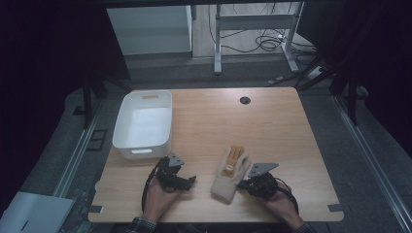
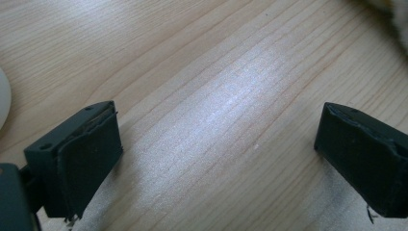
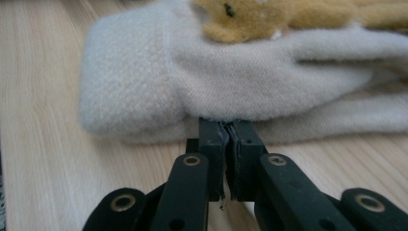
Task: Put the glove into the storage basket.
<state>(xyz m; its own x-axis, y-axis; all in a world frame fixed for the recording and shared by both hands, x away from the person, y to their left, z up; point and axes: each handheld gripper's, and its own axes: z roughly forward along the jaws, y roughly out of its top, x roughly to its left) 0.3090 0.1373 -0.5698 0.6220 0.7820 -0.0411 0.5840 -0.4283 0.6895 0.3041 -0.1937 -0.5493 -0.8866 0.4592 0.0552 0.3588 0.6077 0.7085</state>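
A cream fleece glove lies flat on the wooden table, near the front, with a tan plush piece on top of it. My right gripper is just right of the glove, low over the table. In the right gripper view its jaws are pressed together, and their tips touch the lower edge of the glove. I cannot tell whether any fabric is pinched. My left gripper rests left of the glove. It stands open over bare wood, with nothing between its pads.
A white plastic bin, with nothing in it, stands at the table's left side, behind my left gripper. A round black cable port sits near the far edge. A corner of the glove shows in the left gripper view.
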